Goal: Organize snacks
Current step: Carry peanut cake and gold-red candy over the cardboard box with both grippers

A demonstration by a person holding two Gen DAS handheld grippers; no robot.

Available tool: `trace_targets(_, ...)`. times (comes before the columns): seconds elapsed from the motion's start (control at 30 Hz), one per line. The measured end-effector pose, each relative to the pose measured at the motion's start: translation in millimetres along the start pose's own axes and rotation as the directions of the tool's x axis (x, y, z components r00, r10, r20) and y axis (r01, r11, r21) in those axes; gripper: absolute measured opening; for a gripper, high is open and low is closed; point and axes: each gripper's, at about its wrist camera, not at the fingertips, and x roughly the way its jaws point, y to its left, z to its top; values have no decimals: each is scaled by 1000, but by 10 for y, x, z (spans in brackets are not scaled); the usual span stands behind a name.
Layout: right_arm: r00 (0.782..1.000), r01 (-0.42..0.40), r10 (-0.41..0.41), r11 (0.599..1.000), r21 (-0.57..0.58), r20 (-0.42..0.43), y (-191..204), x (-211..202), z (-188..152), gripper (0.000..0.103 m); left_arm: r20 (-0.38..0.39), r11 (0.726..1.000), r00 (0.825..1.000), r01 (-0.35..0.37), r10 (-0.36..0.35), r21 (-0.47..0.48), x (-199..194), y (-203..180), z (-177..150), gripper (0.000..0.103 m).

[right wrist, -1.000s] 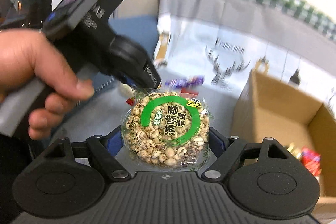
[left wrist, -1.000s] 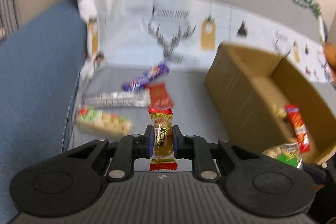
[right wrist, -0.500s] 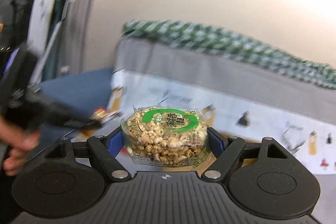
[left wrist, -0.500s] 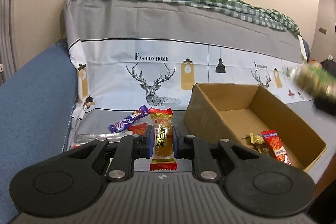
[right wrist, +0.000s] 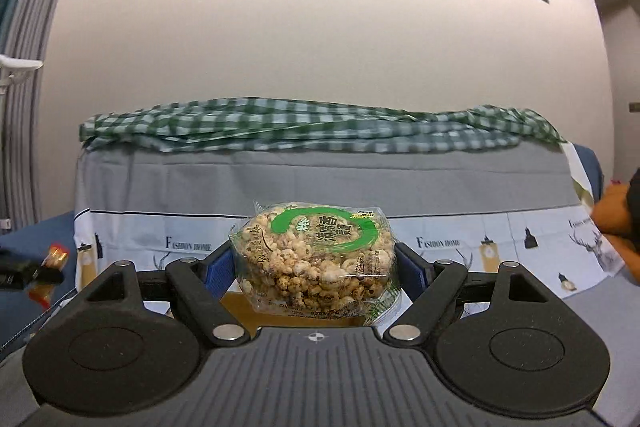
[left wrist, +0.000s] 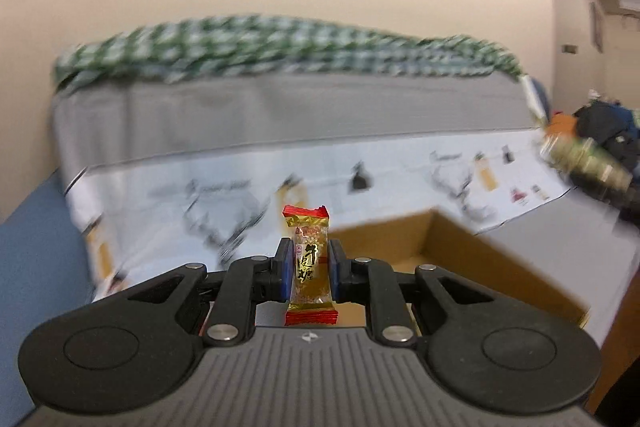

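Over the box: both grippers are aloft with a snack apiece, the sofa cover behind them.
Left grip: the left gripper [left wrist: 309, 269] is clamped on a candy [left wrist: 308, 267], blue pads pressing its two narrow sides; the wrapper stands upright, red crimped ends clear above and below.
Right grip: the right gripper [right wrist: 314, 269] stands wide but closed on a puffed cake [right wrist: 316, 261], pads against both edges of the round packet, green ring label facing up.
Box: the box [left wrist: 460, 259] lies open just beyond the left fingertips; in the right view only a strip of cardboard shows under the packet.
Step in hand, as judged: carrying both snacks to the box for release.
Doing it well: bring each snack clearly inside the rim before the jaws part; lower it first, so the light candy does not bounce out.
Risk: the two grippers are close together, and dropping in turn should avoid a knock.
Surroundings: a green check cloth [right wrist: 312, 125] drapes the sofa back.
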Motion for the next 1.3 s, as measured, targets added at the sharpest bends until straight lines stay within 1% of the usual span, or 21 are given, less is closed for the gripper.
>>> trace_targets(0.07,1000,8,-8,1000,13,-11,-17,12,-27,82,30,999,998,50,-50,-18,103,-165,219,19)
trace_targets(0.13,1000,18,-17,1000,25,-21,-27,39,-46,82,70,996,994,82,-79,-35,187,-307,359,19)
trace_targets(0.2,999,22,-21,999,48,-34,-36,73,-40,82,101,994,991,94,-89,-51,232,-391,337,19)
trace_targets(0.27,999,22,-19,998,64,-48,-29,90,-49,82,129,995,988,88,-81,-51,238,-431,102,19)
trace_targets(0.3,998,21,-18,998,64,-53,-12,111,-51,82,96,998,993,65,-63,-21,293,-467,-28,19)
trace_targets(0.33,998,21,-18,998,58,-59,6,117,-59,82,24,999,999,46,-46,1,404,-496,-76,19)
trace_targets(0.37,998,21,-17,999,50,-65,23,131,-70,82,-32,999,999,44,-44,-18,506,-485,-96,19)
trace_targets(0.4,997,20,-17,999,37,-71,41,150,-83,82,-62,996,996,61,-65,-71,585,-441,-100,19)
trace_targets(0.43,997,20,-18,1000,24,-74,55,171,-97,82,-71,989,993,84,-93,-118,647,-403,-108,19)
trace_targets(0.47,997,21,-20,1000,13,-78,61,190,-104,82,-76,989,993,84,-94,-123,697,-408,-115,19)
trace_targets(0.53,995,31,-31,1000,2,-91,64,242,-115,82,-86,994,994,67,-74,-89,770,-461,-138,19)
trace_targets(0.57,995,38,-36,999,14,-97,51,273,-118,82,-95,993,992,72,-81,-90,798,-472,-148,19)
trace_targets(0.63,993,46,-41,998,47,-112,22,331,-116,82,-117,988,987,91,-105,-123,845,-454,-154,19)
trace_targets(0.7,990,59,-50,996,68,-129,11,401,-128,82,-125,986,985,102,-118,-130,864,-458,-163,19)
trace_targets(0.77,987,63,-50,995,83,-152,19,482,-151,82,-134,988,984,100,-116,-121,909,-438,-164,19)
trace_targets(0.97,978,64,-40,992,108,-203,105,662,-198,82,-181,984,975,100,-127,-150,1045,-433,-224,19)
trace_targets(1.3,976,45,-30,997,69,-216,276,747,-209,82,-180,976,974,103,-138,-193,1116,-373,-191,19)
